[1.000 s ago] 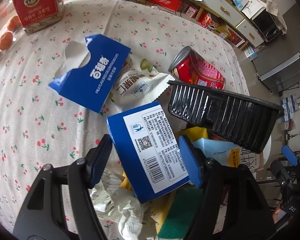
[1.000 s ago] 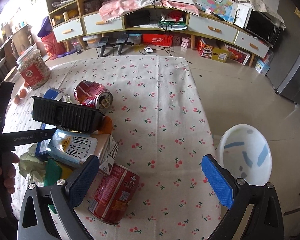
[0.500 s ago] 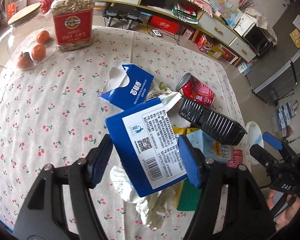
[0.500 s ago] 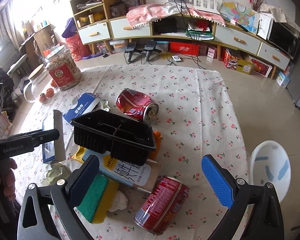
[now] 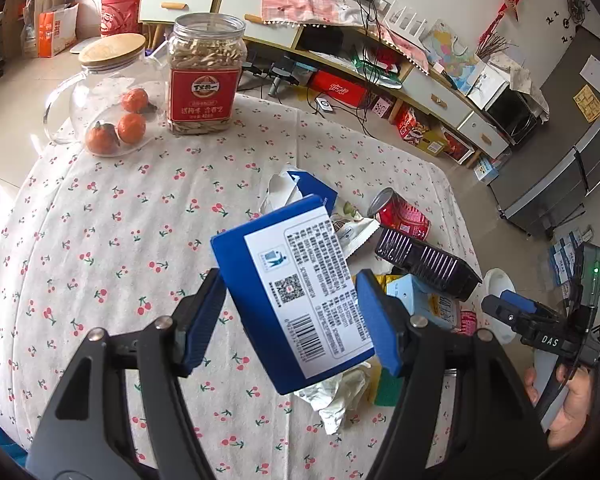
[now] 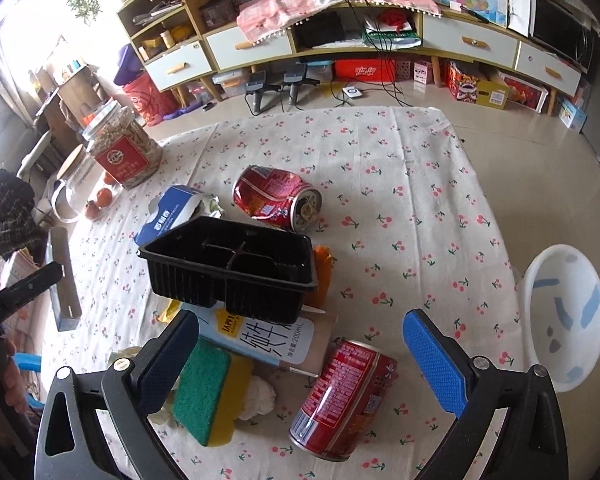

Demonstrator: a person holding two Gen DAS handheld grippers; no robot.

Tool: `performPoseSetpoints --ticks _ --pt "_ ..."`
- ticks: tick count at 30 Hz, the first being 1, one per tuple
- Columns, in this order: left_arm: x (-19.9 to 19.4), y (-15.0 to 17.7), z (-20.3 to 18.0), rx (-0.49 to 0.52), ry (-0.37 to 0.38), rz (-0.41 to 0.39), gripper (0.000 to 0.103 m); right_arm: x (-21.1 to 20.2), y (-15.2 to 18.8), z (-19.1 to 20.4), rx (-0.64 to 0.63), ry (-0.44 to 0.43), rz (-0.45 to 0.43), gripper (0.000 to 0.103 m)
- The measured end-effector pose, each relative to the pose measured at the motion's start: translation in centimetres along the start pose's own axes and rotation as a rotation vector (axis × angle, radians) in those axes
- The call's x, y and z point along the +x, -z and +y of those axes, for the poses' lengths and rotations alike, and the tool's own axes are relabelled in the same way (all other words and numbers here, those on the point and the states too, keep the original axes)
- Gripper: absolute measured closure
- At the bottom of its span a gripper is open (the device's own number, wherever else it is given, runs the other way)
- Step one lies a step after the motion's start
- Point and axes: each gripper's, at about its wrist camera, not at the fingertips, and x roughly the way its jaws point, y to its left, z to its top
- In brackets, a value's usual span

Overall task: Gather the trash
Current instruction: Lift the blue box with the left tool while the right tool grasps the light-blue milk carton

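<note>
My left gripper [image 5: 290, 316] is shut on a blue box [image 5: 296, 292] with a white barcode label and holds it high above the table; the box also shows edge-on at the left of the right wrist view [image 6: 62, 276]. My right gripper [image 6: 300, 354] is open and empty above the trash pile. Below it lie a black plastic tray [image 6: 232, 264], a milk carton [image 6: 260, 338], a green and yellow sponge [image 6: 208, 392], a red can [image 6: 342, 396], a second dented red can [image 6: 276, 198] and a torn blue box [image 6: 168, 216].
A cherry-print cloth [image 5: 112, 216] covers the table. A seed jar [image 5: 204, 80] and a glass jug with oranges [image 5: 108, 100] stand at the far left. A white bin [image 6: 568, 316] stands on the floor off the right edge. Crumpled paper [image 5: 336, 392] lies under the held box.
My left gripper has risen well above the table with the blue box in it. My right gripper has pulled up and back, so more of the pile shows.
</note>
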Motion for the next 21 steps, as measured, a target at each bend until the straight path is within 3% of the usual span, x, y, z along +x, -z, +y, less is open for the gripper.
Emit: performPoseSetpoints --ticks 11,17,21 --pt "0.3 1.1 0.3 0.02 0.014 0.03 0.035 1.6 1.3 -0.3 -0.045 0.006 0.071 0.001" --pt "0.3 1.4 0.4 0.016 0.021 0.037 0.035 2.8 0.9 2.9 -0.244 -0.044 0.09 0.004" --pt "0.2 1.5 0.5 0.017 0.023 0.038 0.035 4.5 0.4 4.2 -0.302 -0.05 0.12 0.006"
